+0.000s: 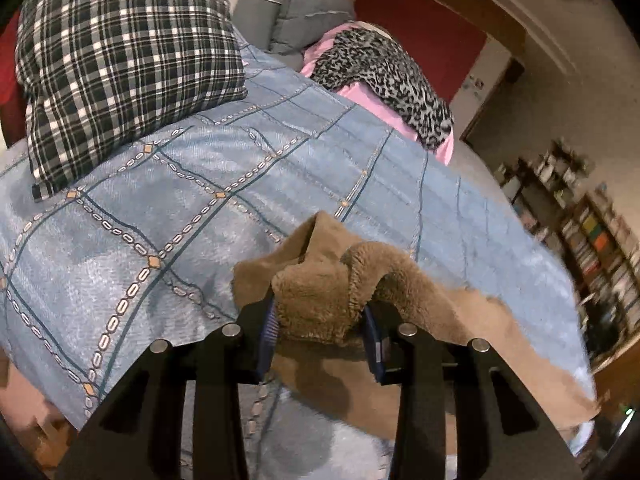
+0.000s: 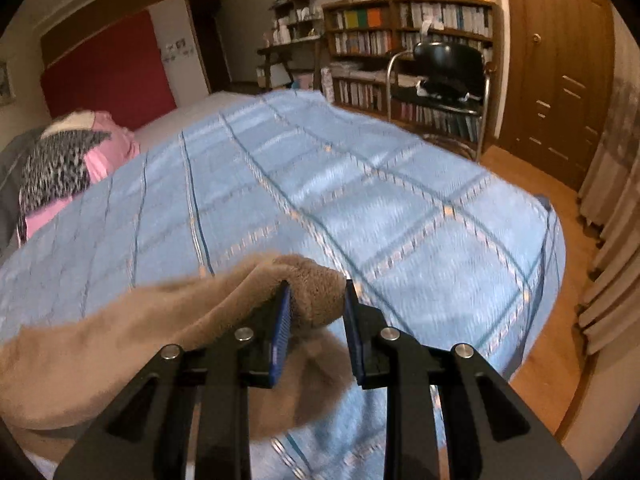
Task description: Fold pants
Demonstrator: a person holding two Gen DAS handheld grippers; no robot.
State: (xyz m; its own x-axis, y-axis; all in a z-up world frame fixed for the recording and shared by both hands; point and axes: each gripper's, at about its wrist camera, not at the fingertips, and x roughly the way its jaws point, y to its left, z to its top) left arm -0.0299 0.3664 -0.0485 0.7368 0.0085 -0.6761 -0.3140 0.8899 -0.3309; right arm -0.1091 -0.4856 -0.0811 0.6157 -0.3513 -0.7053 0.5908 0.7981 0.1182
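The brown fleece pants (image 1: 332,280) hang over the blue patterned bedspread (image 1: 160,184). My left gripper (image 1: 320,316) is shut on a bunched fold of the pants, held above the bed. The fabric trails to the right and down from it. In the right wrist view my right gripper (image 2: 316,304) is shut on another bunched edge of the pants (image 2: 120,340), which stretch away to the left over the bedspread (image 2: 360,184). Both grippers hold the pants lifted off the bed.
A plaid pillow (image 1: 120,60), a grey cushion (image 1: 296,16) and a leopard-print cloth on a pink pillow (image 1: 384,68) lie at the head of the bed. A black chair (image 2: 444,76), bookshelves (image 2: 400,36) and a wooden wardrobe (image 2: 560,60) stand beyond the bed's foot.
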